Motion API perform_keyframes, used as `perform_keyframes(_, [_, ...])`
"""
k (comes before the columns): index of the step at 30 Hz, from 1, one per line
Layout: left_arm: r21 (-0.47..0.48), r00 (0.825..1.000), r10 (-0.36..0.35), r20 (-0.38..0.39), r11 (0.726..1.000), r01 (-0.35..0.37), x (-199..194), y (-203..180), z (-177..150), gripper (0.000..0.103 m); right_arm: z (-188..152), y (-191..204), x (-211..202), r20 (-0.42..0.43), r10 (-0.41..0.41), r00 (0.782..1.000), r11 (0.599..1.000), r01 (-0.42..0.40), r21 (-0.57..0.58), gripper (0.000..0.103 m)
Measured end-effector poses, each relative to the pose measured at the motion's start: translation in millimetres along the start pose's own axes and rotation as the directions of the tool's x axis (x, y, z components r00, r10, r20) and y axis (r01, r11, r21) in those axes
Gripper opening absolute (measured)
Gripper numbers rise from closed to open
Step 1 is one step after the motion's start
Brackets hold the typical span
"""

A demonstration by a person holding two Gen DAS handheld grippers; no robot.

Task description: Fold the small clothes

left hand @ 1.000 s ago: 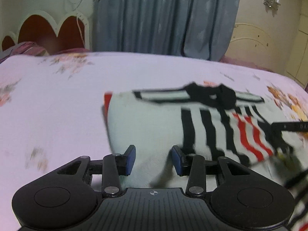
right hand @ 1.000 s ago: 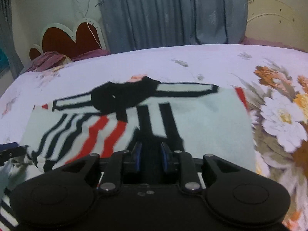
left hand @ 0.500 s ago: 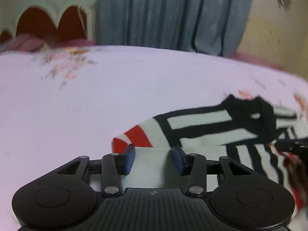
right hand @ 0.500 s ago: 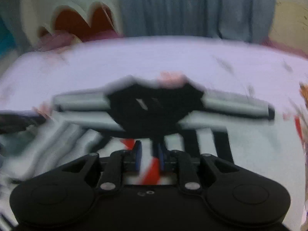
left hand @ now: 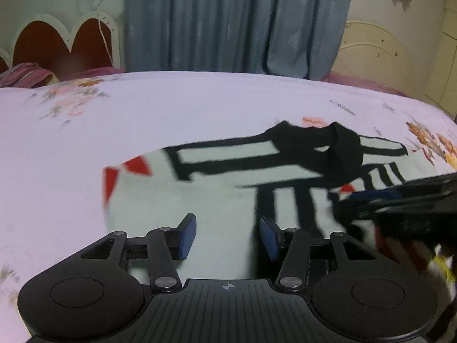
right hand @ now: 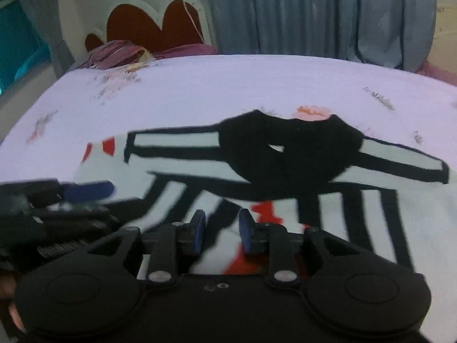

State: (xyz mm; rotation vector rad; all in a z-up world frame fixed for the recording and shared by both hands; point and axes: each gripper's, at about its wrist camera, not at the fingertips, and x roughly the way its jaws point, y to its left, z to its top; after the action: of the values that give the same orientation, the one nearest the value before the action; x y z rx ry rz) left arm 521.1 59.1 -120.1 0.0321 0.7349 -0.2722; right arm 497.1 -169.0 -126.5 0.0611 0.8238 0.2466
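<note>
We see a small white knitted top with black and red stripes (left hand: 205, 200) lying flat on the pale floral bedsheet (left hand: 142, 114) — our left gripper (left hand: 227, 235) and right gripper (right hand: 221, 230) hover over it, jaws just parted wider, nothing pinched.

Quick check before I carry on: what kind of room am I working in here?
A bedroom, most likely. The striped garment lies on a bed with a floral sheet, a scalloped headboard stands at one end, and blue-grey curtains hang behind it.
</note>
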Motion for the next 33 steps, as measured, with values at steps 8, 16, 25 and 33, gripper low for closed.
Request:
perform_keyframes(8, [0.001, 0.997, 0.07, 0.026, 0.998, -0.07, -30.1, 20.4, -21.3, 0.049, -17.1, -32.5, -30.8, 0.004, -0.138, 0.99, 0.99, 0.138, 0.006, 0.025])
perform_keyframes(16, [0.042, 0.999, 0.033, 0.019, 0.999, -0.034, -54.9, -12.2, -58.8, 0.049, -42.4, 7.7, -41.6, 0.001, -0.069, 0.998, 0.996, 0.069, -0.059, 0.027])
perform_keyframes(25, [0.046, 0.996, 0.054, 0.065, 0.997, -0.057, -75.3, -9.1, -62.0, 0.049, -56.0, -9.0, -74.3, 0.063, -0.115, 0.991, 0.993, 0.116, -0.006, 0.027])
perform_keyframes(33, [0.068, 0.997, 0.062, 0.041, 0.996, -0.064, -78.0, -9.2, -81.7, 0.049, -74.6, -33.1, -77.7, 0.029, -0.17, 0.985, 0.985, 0.17, 0.015, 0.024])
